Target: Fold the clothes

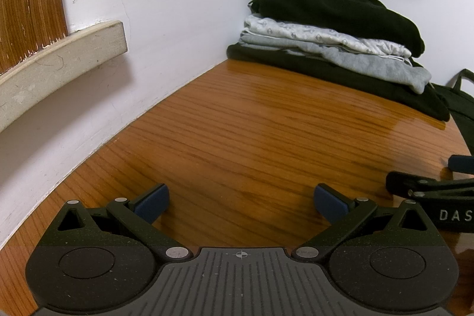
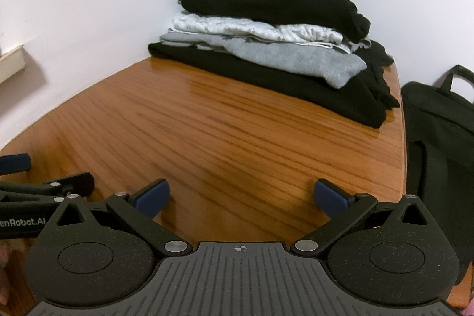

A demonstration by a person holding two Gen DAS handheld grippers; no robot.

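Observation:
A stack of folded clothes (image 1: 331, 49) (image 2: 266, 49) sits in the far corner of the wooden table (image 1: 251, 138) (image 2: 237, 138): a black garment on top, a patterned white one, a grey one and a wide black one at the bottom. My left gripper (image 1: 241, 202) hovers low over bare wood, open, nothing between its blue pads. My right gripper (image 2: 241, 197) is likewise open and empty, well short of the stack. Each gripper shows at the edge of the other's view, the right gripper (image 1: 438, 188) beside the left gripper (image 2: 44, 188).
White walls (image 1: 177, 5) close the table on the left and back. A pale ledge (image 1: 59, 64) juts from the left wall. A black bag (image 2: 438, 138) stands just past the table's right edge.

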